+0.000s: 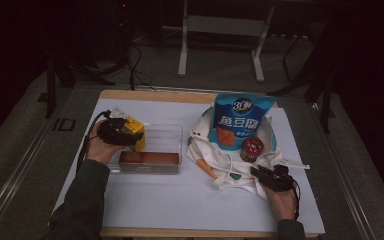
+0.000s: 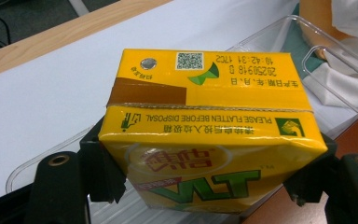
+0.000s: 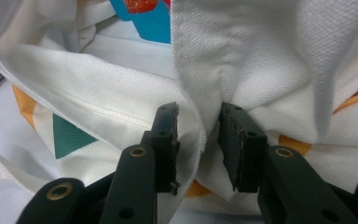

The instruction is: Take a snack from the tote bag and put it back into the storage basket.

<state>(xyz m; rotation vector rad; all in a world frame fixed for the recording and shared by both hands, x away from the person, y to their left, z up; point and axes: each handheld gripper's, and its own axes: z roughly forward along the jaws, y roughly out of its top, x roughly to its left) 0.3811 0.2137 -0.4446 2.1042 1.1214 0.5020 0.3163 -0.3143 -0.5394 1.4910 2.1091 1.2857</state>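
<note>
Your left gripper [image 1: 121,134] is clamped on the yellow drink carton [image 1: 135,131], jaws squeezing its two sides. In the left gripper view the carton [image 2: 209,135] sits square between the black jaws with its top face and printed date turned up at the camera. From the high view you're holding it over the clear plastic bin [image 1: 172,137], at the bin's 9 o'clock edge, and I can't tell whether the carton touches the bin wall or floats just above it. A brown flat box [image 1: 149,158] lies inside the bin toward 6 o'clock. Your left hand [image 1: 97,145] comes in from about 7 o'clock, forearm angled up and to the right.

Your right gripper [image 1: 262,172] sits at 5 o'clock of the white tote bag [image 1: 220,167], wrist low near the table, jaws aimed toward 10 o'clock. In the right gripper view the jaws are partway closed with a fold of the bag's fabric [image 3: 205,116] pinched up between them, cloth pressed against both pads.

A blue snack packet [image 1: 241,117] stands up out of the bag at its 12 o'clock side, and a red-lidded can [image 1: 252,149] lies just below it on the cloth.
</note>
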